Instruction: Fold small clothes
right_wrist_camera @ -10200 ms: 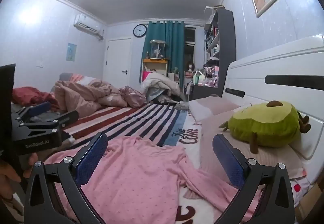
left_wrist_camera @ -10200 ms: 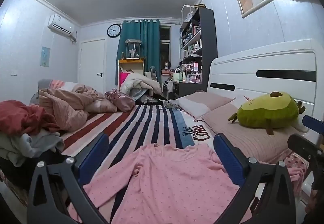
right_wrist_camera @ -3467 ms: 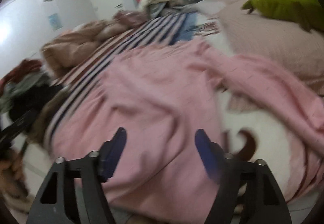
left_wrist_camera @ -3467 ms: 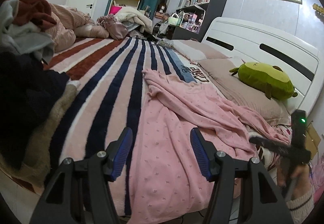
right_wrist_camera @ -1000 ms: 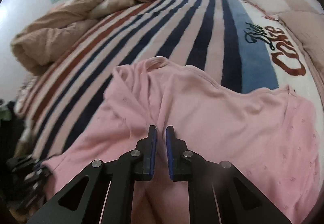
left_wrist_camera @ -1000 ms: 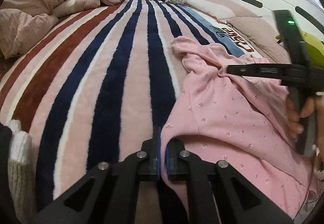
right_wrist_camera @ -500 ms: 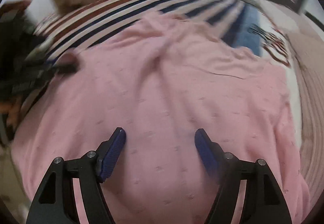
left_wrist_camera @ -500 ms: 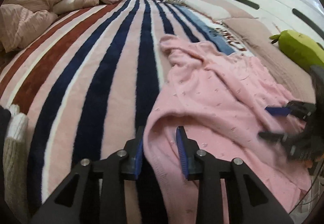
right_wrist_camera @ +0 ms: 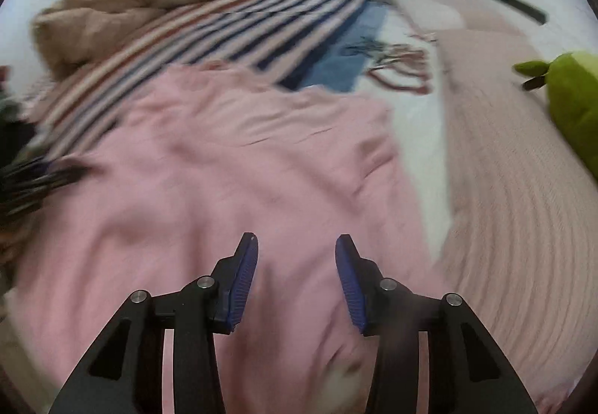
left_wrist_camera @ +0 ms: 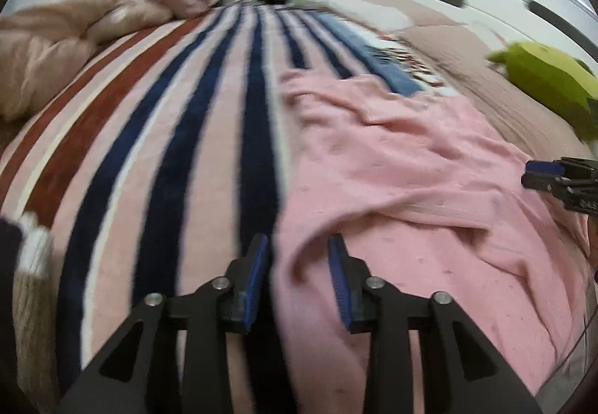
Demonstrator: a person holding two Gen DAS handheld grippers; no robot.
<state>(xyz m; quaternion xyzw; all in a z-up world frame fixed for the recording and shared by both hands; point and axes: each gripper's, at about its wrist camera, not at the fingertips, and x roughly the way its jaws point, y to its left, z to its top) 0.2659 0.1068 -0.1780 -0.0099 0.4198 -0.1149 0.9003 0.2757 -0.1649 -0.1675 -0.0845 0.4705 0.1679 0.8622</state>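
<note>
Across the striped bedspread [left_wrist_camera: 209, 122] we find the pink top [left_wrist_camera: 392, 182] limp, light and crease-prone, best pinched at its lower-centre hem; the left gripper [left_wrist_camera: 299, 266], just opening, and the right gripper [right_wrist_camera: 295, 268], just narrowing, both stand released.

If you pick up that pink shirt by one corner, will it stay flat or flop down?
Probably flop: the pink shirt already lies in soft wrinkles and folds. It looks thin, so likely light. It may drag on the fuzzy striped blanket.

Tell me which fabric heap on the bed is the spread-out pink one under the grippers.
The pink top, lying wrinkled on the striped blanket; the beige quilt is bunched at the far edge.
</note>
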